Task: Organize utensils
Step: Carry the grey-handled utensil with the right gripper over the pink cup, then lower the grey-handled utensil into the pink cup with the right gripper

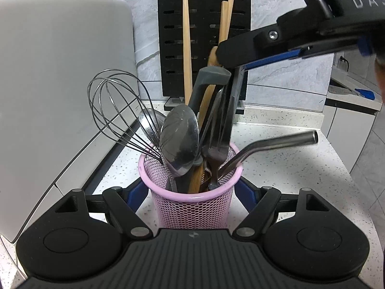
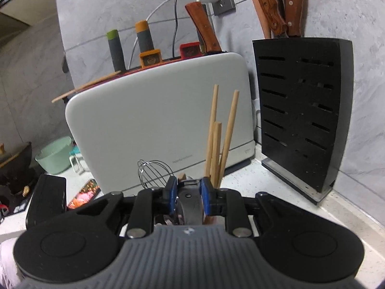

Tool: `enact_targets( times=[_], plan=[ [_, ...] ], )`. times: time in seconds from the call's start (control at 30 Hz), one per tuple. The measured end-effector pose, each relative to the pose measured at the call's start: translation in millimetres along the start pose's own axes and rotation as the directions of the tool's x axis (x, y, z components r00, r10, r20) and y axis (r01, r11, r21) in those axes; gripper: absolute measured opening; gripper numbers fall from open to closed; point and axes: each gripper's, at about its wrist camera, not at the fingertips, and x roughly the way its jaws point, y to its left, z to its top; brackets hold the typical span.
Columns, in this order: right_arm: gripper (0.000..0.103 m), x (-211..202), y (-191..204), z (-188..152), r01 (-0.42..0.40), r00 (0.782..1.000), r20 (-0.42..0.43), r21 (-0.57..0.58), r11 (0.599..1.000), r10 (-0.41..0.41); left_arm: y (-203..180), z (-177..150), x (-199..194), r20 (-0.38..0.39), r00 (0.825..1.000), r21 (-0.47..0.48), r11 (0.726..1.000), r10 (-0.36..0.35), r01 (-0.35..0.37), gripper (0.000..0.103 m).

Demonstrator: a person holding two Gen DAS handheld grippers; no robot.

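A pink mesh cup (image 1: 192,207) stands on the speckled counter, and my left gripper (image 1: 191,192) is shut on it, one blue-padded finger on each side. The cup holds a wire whisk (image 1: 113,106), a large steel spoon (image 1: 179,137), a fork (image 1: 216,130), a bent metal straw (image 1: 276,144), wooden chopsticks (image 1: 186,48) and a grey-handled utensil (image 1: 211,74). My right gripper (image 1: 227,82) reaches down from the upper right. In the right wrist view, the right gripper (image 2: 189,192) is shut on the grey handle (image 2: 190,204) above the cup, with the chopsticks (image 2: 214,132) and whisk (image 2: 154,171) just beyond.
A white appliance (image 1: 60,84) stands close on the left of the cup. A black slotted knife block (image 1: 204,36) stands behind it against the grey wall, with wooden knife handles (image 2: 276,7) above. A mint bowl (image 2: 55,156) sits farther off. The counter edge runs along the right (image 1: 336,159).
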Motion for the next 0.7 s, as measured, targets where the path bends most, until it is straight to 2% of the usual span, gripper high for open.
enact_targets(
  times=[0.13, 0.4, 0.6, 0.7],
  plan=[
    [0.019, 5.6, -6.9, -11.0, -0.051, 0.998, 0.026, 0.051, 0.997, 0.050, -1.3, 0.8, 0.8, 0.000, 1.000, -0.004, 1.000, 0.001, -0.001, 0.091],
    [0.019, 14.3, -8.0, -16.7, -0.011, 1.000, 0.023, 0.032, 0.999, 0.010, -0.5, 1.2, 1.2, 0.000, 1.000, -0.013, 1.000, -0.003, 0.003, 0.091],
    [0.019, 19.0, 5.4, -22.3, 0.016, 1.000, -0.004, -0.060, 0.998, -0.016, -0.1, 1.3, 1.4, 0.000, 1.000, -0.012, 1.000, -0.005, 0.005, 0.091],
    [0.019, 20.8, -0.4, -21.3, 0.015, 1.000, -0.014, -0.028, 1.000, -0.015, 0.4, 1.4, 0.9, 0.000, 1.000, -0.014, 1.000, -0.005, 0.005, 0.091]
  ],
)
